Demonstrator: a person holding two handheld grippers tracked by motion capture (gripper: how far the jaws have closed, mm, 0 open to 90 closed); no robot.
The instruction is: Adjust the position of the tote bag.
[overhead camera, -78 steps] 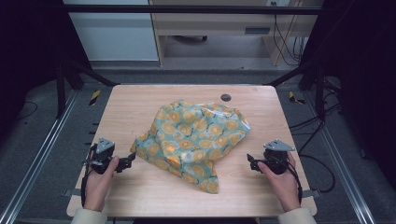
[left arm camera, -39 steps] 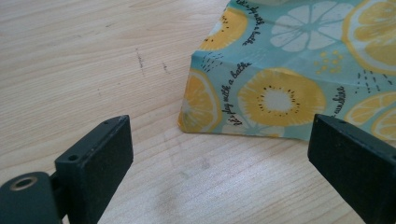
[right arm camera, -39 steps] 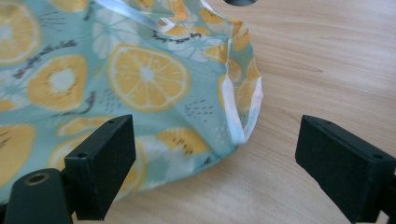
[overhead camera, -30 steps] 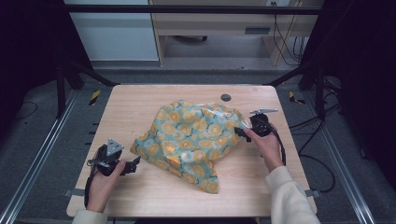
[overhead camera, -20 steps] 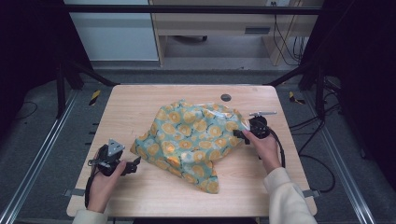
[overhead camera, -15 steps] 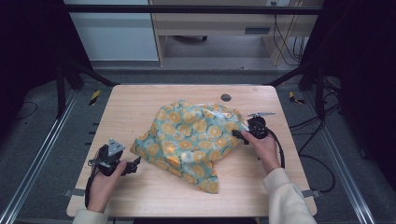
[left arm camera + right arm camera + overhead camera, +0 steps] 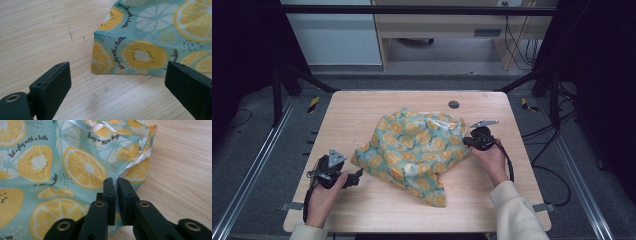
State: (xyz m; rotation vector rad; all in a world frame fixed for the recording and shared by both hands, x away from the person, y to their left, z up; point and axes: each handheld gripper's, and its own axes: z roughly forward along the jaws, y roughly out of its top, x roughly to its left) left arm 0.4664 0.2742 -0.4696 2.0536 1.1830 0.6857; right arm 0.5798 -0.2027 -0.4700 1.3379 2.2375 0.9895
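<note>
Pinching the cloth's right edge, my right fingers (image 7: 116,195) stand almost fully together, with only a thin slit between the two black pads (image 7: 109,192), and a fold of the pale-hemmed fabric runs down into that slit. In the high view the same right gripper (image 7: 473,142) sits at the right side of the crumpled cloth (image 7: 414,150), my right hand (image 7: 489,160) behind it, its cable looping back toward my sleeve.

My left fingers (image 7: 120,87) are spread wide and hold nothing: one pad (image 7: 53,87) stands low at the left of the left gripper view, the other at the far right, with bare wood between them. The near corner of the cloth (image 7: 140,55) lies just beyond that gap, resting on the wood and not touching either pad. From above, the left gripper (image 7: 353,178) lies close to the cloth's lower left corner, my left hand (image 7: 324,192) wrapped around its body.

The cloth itself is teal with orange and lemon slices and small black lettering, bunched in a loose heap about the middle of the wooden surface (image 7: 362,107). A small dark round disc (image 7: 454,104) lies on the wood beyond it, well apart from the fabric
</note>
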